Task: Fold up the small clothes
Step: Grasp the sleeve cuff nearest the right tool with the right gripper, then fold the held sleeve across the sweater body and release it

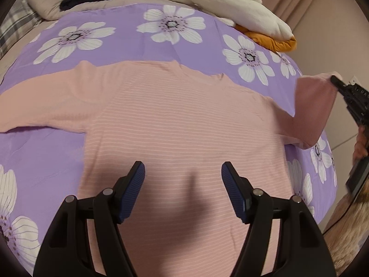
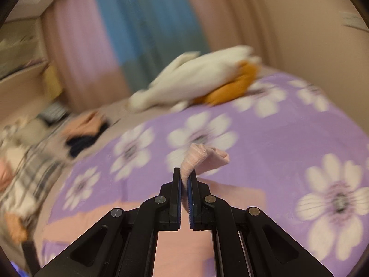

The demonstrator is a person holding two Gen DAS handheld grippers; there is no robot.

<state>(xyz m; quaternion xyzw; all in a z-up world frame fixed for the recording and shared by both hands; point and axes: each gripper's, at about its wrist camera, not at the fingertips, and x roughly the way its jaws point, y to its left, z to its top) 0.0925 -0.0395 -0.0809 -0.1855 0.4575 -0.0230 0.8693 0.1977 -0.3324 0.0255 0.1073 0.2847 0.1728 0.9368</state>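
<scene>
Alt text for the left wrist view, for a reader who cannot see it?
The open left gripper hovers over a pink striped top spread on a purple floral bedcover. At right, the right gripper lifts one sleeve.

The left wrist camera sits on the left gripper (image 1: 183,169) and looks steeply down, close over the pink shirt (image 1: 180,124) on the purple flower blanket (image 1: 129,39). The right wrist camera sits on the right gripper (image 2: 184,175) and looks more level, across the bed to the far curtains (image 2: 147,23). Both views show the blanket, the shirt and the white toy goose (image 1: 230,7) at the far side. The left view also catches the right gripper at its right edge.
</scene>
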